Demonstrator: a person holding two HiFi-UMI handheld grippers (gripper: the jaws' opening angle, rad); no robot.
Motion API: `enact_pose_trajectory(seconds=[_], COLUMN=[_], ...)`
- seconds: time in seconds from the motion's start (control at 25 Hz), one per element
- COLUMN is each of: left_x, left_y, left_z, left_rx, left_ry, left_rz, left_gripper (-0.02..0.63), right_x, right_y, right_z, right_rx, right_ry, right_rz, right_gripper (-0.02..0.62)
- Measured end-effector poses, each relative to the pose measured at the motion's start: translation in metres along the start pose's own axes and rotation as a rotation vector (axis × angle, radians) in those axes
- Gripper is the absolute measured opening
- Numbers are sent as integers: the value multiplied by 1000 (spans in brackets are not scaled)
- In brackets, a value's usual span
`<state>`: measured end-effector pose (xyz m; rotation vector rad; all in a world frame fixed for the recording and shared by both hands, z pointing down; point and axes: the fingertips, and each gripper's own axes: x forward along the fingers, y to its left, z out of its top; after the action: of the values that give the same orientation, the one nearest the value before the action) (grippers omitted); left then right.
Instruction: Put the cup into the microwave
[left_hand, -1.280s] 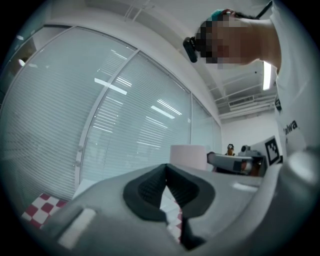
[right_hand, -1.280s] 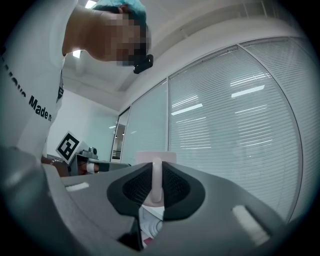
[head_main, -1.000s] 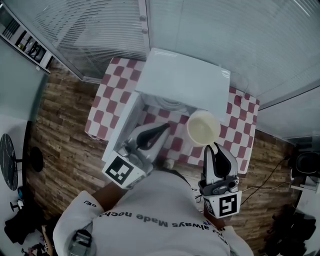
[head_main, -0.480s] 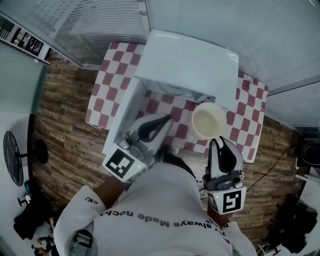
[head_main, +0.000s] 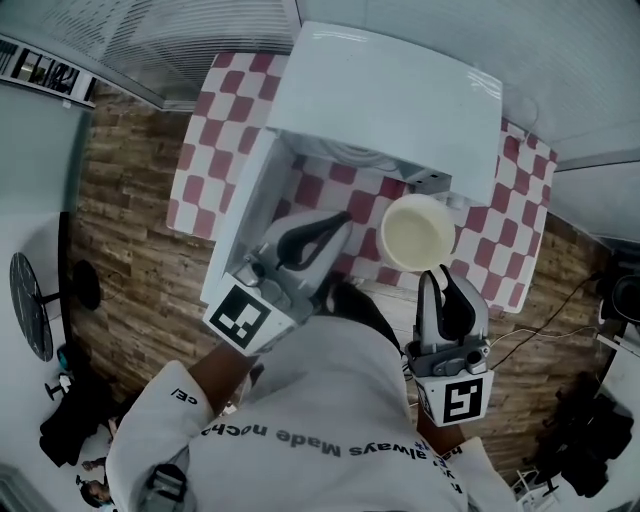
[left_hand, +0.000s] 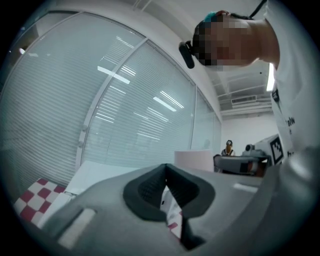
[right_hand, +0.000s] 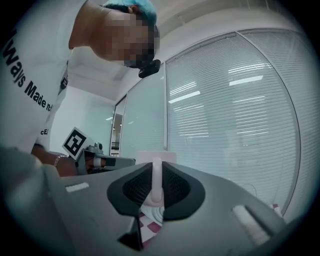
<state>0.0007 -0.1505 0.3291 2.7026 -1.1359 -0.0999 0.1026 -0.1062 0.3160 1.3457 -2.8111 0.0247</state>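
The cup (head_main: 418, 232) is pinched by its handle in the fingers of the right gripper (head_main: 437, 277), just near the open microwave (head_main: 385, 100). The fingers of the left gripper (head_main: 334, 223) are pressed together.

right gripper (right_hand: 156, 187) is clamped on the thin handle of the pale cup (right_hand: 156, 156), checkered cloth (right_hand: 150, 222) peeking underneath, window blinds (right_hand: 230, 125) behind.

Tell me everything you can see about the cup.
The cup is a pale cream, round, open-topped mug, plastic or ceramic by its look, upright and apparently empty. Its thin white handle is pinched between the shut jaws of the right tool, the only thing seen touching it. It sits over the red-and-white checked cloth, just in front of the open white microwave, not yet inside.
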Motion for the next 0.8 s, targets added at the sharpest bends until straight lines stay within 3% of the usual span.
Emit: enact_pose_trajectory(seconds=[0.8], left_x=[14], left_y=[43], left_z=[-94], left_rx=[-17], left_ry=[88], left_rz=[28], left_gripper=[3], right_x=[34], right_y=[-14], right_z=[-109], right_rx=[38], right_ry=[82], right_rz=[-21], right_gripper=[40])
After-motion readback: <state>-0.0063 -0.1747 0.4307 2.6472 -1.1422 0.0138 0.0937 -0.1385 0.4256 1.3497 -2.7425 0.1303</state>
